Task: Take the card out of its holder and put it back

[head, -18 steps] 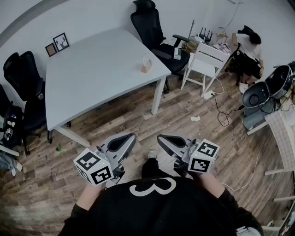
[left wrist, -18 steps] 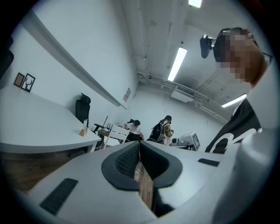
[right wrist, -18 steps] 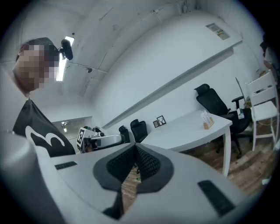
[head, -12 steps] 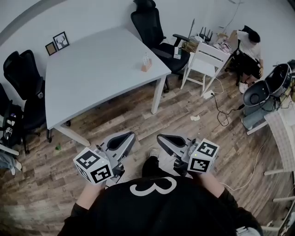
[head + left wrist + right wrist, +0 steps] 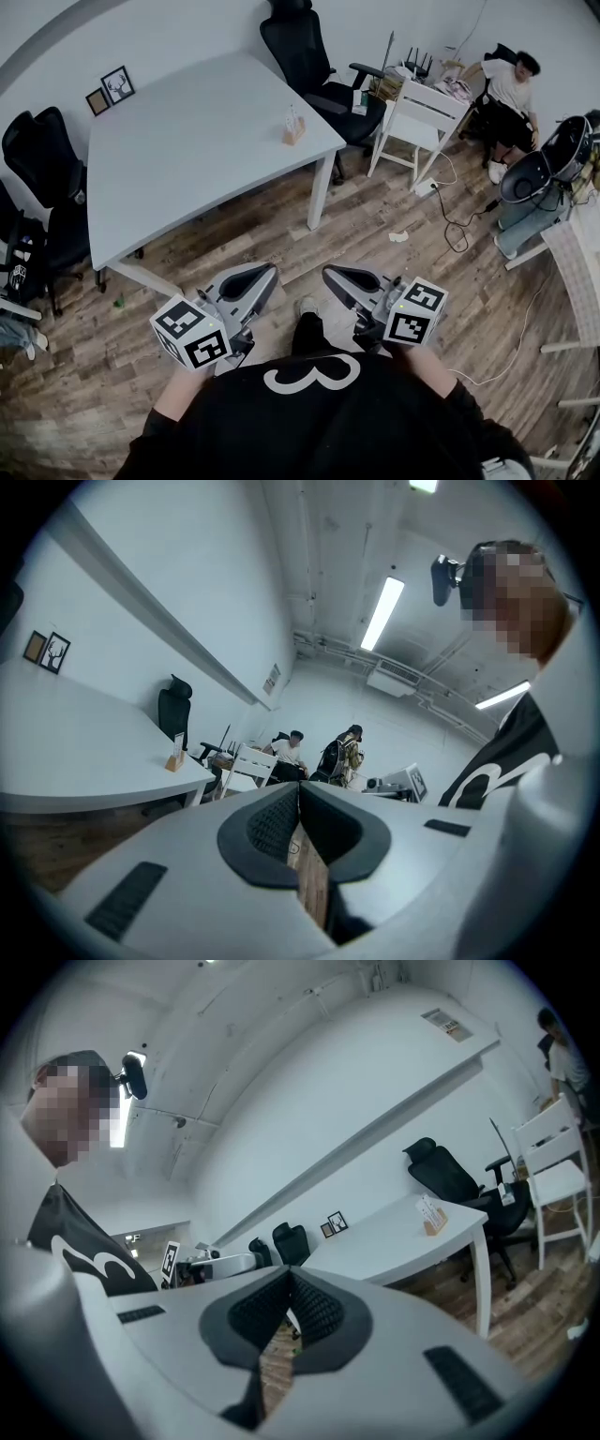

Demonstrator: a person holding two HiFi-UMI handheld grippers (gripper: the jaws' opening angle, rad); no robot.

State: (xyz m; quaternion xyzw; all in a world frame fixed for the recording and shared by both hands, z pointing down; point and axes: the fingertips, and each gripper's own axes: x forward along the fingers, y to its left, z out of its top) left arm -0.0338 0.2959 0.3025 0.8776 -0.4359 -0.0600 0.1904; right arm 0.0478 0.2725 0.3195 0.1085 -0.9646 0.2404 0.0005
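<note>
While standing well back from the table [image 5: 187,159], with left gripper [image 5: 246,281] and right gripper [image 5: 352,279] both pressed together on nothing at lower centre, step closer first. Aim for the card [image 5: 292,116], upright in its holder [image 5: 296,137] near the table's right edge, upper centre of the head view. Spread one pair of jaws before arrival, pinch only the card's top edge, and brace the holder with the other.

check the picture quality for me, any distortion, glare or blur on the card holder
Head view: strong fisheye bending, soft even light, no glare; the card holder on the table is small but sharp. Left gripper view: dark round vignette, bright ceiling strip light, the holder tiny. Right gripper view: same vignette and curving, the holder small but distinct.
</note>
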